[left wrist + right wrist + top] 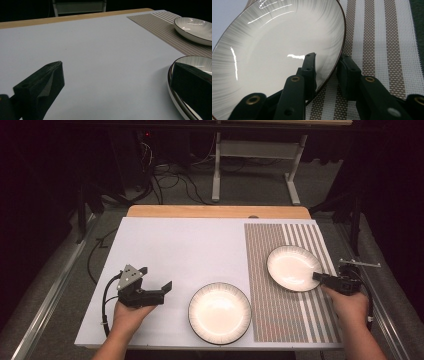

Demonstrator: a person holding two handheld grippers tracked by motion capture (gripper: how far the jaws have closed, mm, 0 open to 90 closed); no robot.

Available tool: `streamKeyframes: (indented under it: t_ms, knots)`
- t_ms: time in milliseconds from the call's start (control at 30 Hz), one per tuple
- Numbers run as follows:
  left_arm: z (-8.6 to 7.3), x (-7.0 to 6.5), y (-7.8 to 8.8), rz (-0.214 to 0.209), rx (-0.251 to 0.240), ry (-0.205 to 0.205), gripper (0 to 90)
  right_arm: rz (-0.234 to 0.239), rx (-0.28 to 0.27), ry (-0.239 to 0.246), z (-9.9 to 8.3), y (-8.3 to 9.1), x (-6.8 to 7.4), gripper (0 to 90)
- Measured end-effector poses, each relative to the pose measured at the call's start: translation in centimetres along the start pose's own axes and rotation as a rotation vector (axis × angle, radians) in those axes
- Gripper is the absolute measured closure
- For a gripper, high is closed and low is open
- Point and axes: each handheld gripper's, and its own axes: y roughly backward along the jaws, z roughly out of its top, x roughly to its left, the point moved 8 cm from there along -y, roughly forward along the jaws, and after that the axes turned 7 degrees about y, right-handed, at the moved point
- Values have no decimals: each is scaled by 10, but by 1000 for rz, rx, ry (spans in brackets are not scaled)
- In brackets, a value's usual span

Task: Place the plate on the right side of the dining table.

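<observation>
- A white sheet (175, 250) covers most of the counter (215, 211), whose wooden edge shows at the far side.
- A second plate (219, 312) sits on the sheet near the front edge, just left of the striped placemat (285, 310).
- Cables (170, 182) lie on the floor beyond, beside a grey metal stand (260, 157).

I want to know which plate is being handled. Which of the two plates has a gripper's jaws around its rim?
The plate on the striped mat: the right gripper straddles its rim. The other plate lies untouched on the white board.
</observation>
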Motion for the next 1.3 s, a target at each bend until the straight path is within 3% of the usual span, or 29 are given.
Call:
streamKeyframes:
  t_ms: [67,200,367,533,700,867,1000,1100,1300]
  knots:
    - [0,0,1,-2,-2,2,2,-21,-4,20,0,1,0,698]
    - [0,-1,2,-2,-2,-1,2,-54,-50,55,6,10,0,606]
    - [0,-1,4,-12,-10,6,2,-79,-105,141,13,26,13,493]
    - [1,-1,7,-19,-22,5,2,-35,-192,237,20,37,48,356]
    - [2,-2,10,-25,-29,-1,2,46,-264,309,25,45,94,283]
    - [4,-5,14,-26,-44,-23,2,126,-309,410,23,47,145,198]
    - [5,-9,15,-35,-55,-27,2,182,-331,458,16,46,178,107]
    - [4,-18,16,-50,-56,-53,2,195,-359,495,7,45,195,3]
    - [7,-31,22,-62,-82,-89,2,199,-386,536,-3,51,208,3]
